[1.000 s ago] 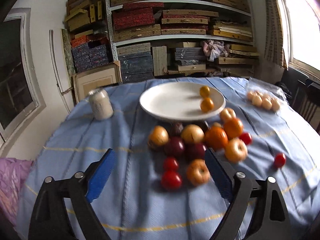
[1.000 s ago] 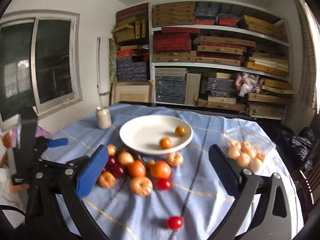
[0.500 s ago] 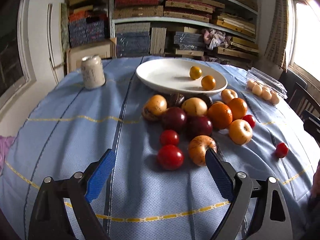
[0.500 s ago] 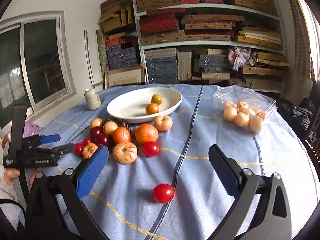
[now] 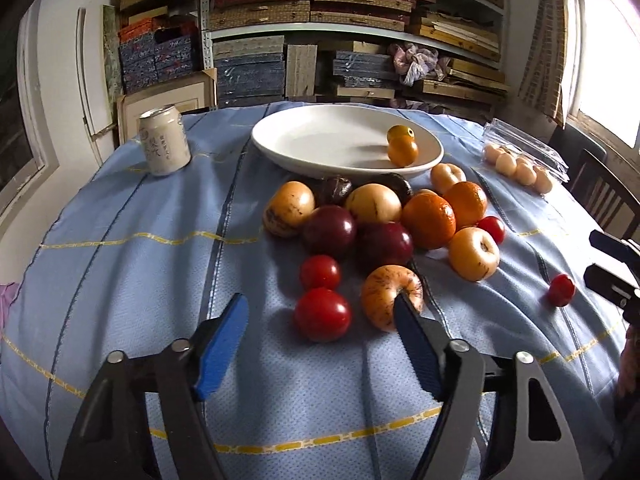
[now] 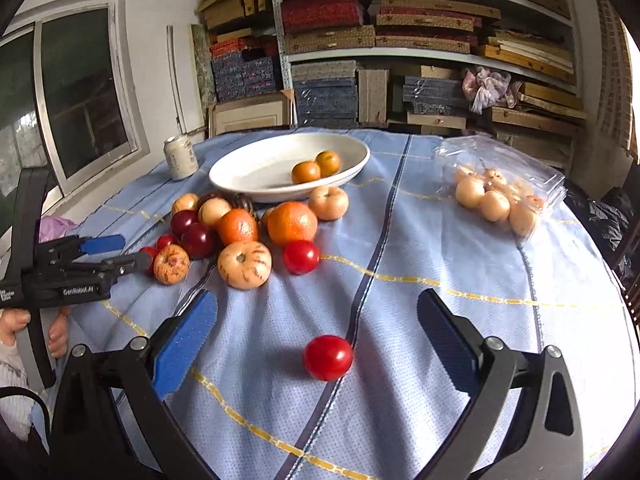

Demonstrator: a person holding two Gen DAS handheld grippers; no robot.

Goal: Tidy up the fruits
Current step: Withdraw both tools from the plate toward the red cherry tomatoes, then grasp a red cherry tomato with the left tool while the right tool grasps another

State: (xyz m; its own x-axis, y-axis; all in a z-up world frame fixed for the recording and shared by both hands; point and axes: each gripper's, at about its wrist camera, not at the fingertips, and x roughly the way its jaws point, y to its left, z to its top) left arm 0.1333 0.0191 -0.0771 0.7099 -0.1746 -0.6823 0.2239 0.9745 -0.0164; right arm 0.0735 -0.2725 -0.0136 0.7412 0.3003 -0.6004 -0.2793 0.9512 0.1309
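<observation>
A white plate (image 5: pixel 320 144) at the back of the blue-clothed table holds two small oranges (image 5: pixel 402 150). In front of it lies a pile of fruit: dark red plums (image 5: pixel 329 230), oranges (image 5: pixel 429 220), speckled yellow apples (image 5: pixel 392 296) and red tomatoes. My left gripper (image 5: pixel 320 308) hangs low over the nearest big tomato (image 5: pixel 322 314). Its jaws are closing around that tomato, and the blue pads stand clear of it on both sides. My right gripper (image 6: pixel 316 300) is open, with a lone red tomato (image 6: pixel 327 357) on the cloth between its fingers, untouched.
A pale drink can (image 5: pixel 164 140) stands at the back left. A clear plastic box (image 6: pixel 500 196) of pale fruits lies at the right. The left gripper (image 6: pixel 132 252) and the hand holding it show at the left edge of the right wrist view. Shelves of boxes fill the far wall.
Both grippers have come down closer to the table and tilted further down. The left jaws have narrowed around the big tomato. The right jaws stay wide over the lone tomato.
</observation>
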